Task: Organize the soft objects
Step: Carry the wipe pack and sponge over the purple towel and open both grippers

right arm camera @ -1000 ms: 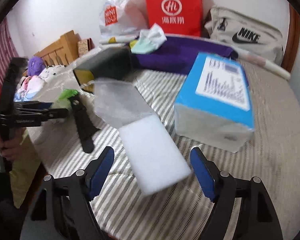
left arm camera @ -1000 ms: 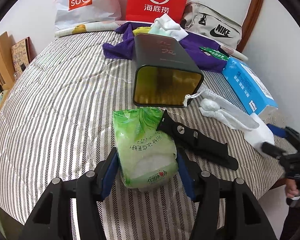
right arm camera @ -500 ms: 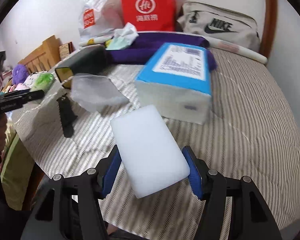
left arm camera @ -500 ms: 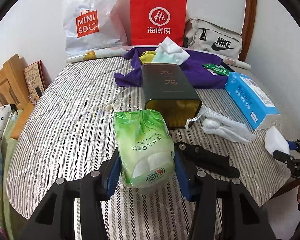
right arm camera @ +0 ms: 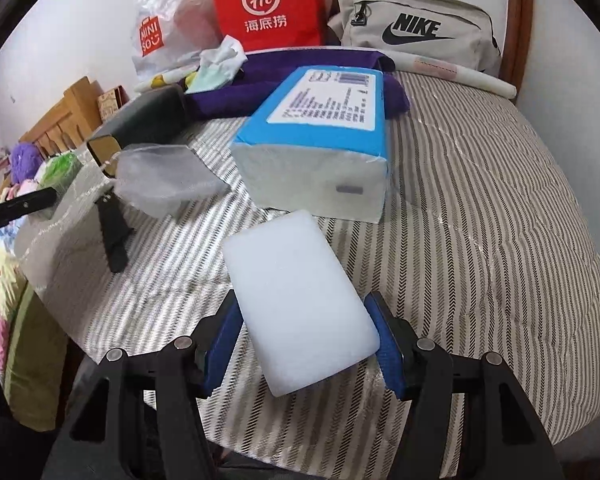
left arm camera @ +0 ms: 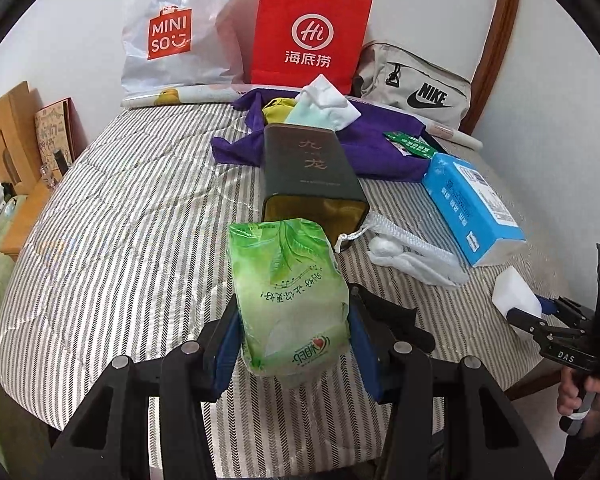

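Observation:
My left gripper is shut on a green tissue pack and holds it above the striped bed, in front of the open end of a dark tin box lying on its side. My right gripper is shut on a white sponge block, held above the bed near a blue tissue pack. The right gripper with the sponge also shows at the right edge of the left wrist view.
A white mesh drawstring bag, a black tool, a purple cloth with small cloths on it, a Miniso bag, a red paper bag and a Nike bag lie on the bed. Wooden furniture stands at the left.
My left gripper has lifted the green pack and drawn back from the tin box. My right gripper closed on the white sponge and lifted it off the bed.

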### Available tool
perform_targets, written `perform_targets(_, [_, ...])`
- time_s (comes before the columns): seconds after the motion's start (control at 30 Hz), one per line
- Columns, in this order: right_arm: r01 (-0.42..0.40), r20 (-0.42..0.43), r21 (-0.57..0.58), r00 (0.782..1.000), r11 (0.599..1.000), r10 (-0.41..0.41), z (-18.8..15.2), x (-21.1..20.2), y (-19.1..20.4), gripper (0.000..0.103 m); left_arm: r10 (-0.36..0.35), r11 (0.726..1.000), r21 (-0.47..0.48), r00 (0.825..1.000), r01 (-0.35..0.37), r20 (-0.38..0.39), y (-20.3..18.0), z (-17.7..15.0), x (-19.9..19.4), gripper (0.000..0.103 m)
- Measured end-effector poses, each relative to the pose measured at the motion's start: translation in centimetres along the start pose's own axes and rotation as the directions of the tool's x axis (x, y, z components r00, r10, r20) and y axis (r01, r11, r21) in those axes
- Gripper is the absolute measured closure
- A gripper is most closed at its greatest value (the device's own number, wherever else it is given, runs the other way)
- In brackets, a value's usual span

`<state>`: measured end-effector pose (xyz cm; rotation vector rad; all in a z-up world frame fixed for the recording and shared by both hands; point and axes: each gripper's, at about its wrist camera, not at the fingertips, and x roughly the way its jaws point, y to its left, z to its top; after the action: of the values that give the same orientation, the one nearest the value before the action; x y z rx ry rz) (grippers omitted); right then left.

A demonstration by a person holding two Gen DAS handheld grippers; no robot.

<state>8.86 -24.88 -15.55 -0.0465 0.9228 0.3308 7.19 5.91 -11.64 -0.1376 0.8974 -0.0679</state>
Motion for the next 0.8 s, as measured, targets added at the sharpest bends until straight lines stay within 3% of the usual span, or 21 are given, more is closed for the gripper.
perform_targets(0.4, [-0.04,0.072,-0.066,0.996,0.997,0.045,4.0,-5.3,1.9,0.042,-0.032,0.999,-0.005,0.998,0.032,0.046,-0.9,4.2,-2.6,0.055])
perform_targets(0.8, [-0.05,0.119,-0.11,0.991,0.993,0.063,9.5,-5.4,1.8,0.041,-0.031,0.999,-0.025,0.997,0.033,0.07,-1.1,8.8,-2.3,0.055])
